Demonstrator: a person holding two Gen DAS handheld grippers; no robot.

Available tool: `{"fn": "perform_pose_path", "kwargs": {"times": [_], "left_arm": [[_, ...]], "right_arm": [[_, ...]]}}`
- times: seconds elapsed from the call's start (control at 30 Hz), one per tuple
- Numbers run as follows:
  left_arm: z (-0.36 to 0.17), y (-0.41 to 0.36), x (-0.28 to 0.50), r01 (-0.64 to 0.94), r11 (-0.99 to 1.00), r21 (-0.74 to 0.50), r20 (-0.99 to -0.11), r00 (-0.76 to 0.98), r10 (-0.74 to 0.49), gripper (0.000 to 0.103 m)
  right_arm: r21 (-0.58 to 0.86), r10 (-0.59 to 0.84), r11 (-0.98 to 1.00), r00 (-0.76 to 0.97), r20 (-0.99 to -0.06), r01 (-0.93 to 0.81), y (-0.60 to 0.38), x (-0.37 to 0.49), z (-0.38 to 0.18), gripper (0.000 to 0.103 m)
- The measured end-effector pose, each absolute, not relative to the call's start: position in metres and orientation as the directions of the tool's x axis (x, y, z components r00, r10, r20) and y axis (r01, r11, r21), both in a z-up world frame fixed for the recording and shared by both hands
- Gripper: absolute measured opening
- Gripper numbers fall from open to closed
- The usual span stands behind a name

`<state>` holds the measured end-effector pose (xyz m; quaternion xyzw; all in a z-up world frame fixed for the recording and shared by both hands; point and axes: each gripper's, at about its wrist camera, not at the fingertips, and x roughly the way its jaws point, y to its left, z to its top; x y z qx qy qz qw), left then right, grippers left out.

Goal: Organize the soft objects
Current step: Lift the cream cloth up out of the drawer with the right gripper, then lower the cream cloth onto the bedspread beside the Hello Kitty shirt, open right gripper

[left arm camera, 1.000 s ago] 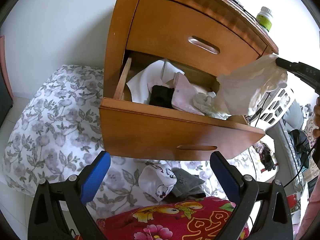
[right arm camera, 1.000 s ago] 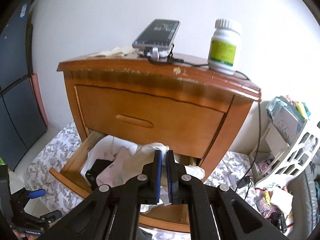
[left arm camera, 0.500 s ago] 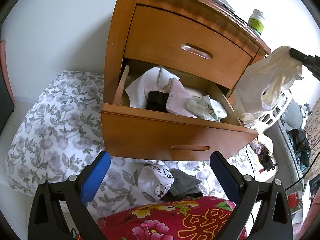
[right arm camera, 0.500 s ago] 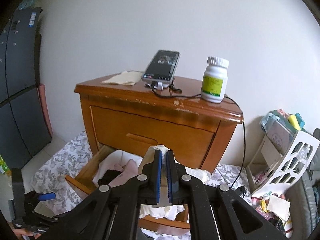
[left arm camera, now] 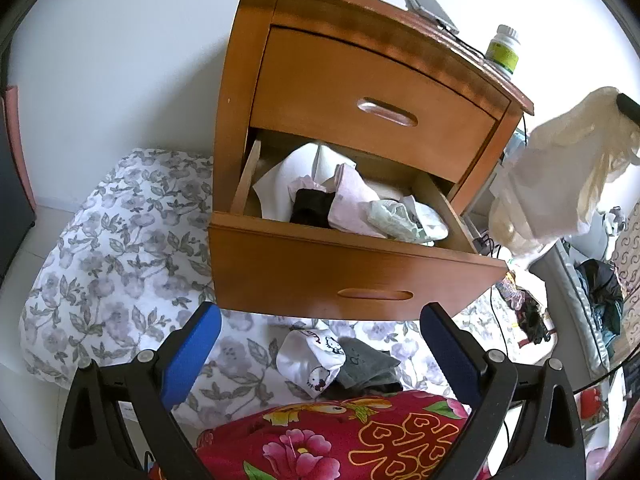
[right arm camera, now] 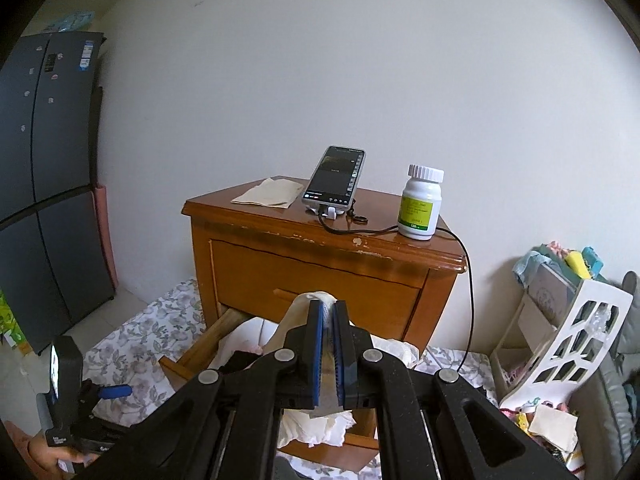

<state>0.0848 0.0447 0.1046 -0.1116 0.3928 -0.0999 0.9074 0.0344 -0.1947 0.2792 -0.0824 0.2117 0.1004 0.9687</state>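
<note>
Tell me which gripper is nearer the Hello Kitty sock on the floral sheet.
Left. The left gripper is open just above the Hello Kitty sock, which lies between its fingers in view. The right gripper is raised off to the side, shut on a cream garment.

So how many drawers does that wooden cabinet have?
2. The top drawer is shut. The bottom drawer is pulled out and has clothes in it. I can't see any more below it.
</note>
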Motion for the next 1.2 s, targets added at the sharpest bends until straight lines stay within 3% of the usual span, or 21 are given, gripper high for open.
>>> {"fn": "perform_pose_path", "kwargs": {"times": [0.3,0.87,1.0,1.2], "left_arm": [[0.110,0.047,0.076,0.074,0.958,-0.279,-0.684,0.684,-0.252,0.100],[0.099,0.049,0.080,0.058,0.957,-0.284,-0.708,0.661,-0.250,0.100],[0.095,0.048,0.082,0.056,0.956,-0.287,-0.715,0.652,-0.253,0.100],[0.090,0.049,0.084,0.054,0.955,-0.293,-0.725,0.639,-0.258,0.100]], "right_arm": [[-0.099,0.165,0.968,0.885,-0.436,-0.229,-0.202,0.013,0.273,0.005],[-0.056,0.220,0.952,0.800,-0.558,-0.300,-0.188,0.015,0.217,0.005],[-0.057,0.215,0.947,0.754,-0.621,-0.317,-0.177,0.027,0.188,0.005],[-0.057,0.153,0.945,0.589,-0.794,-0.322,-0.158,0.062,0.093,0.005]]}}
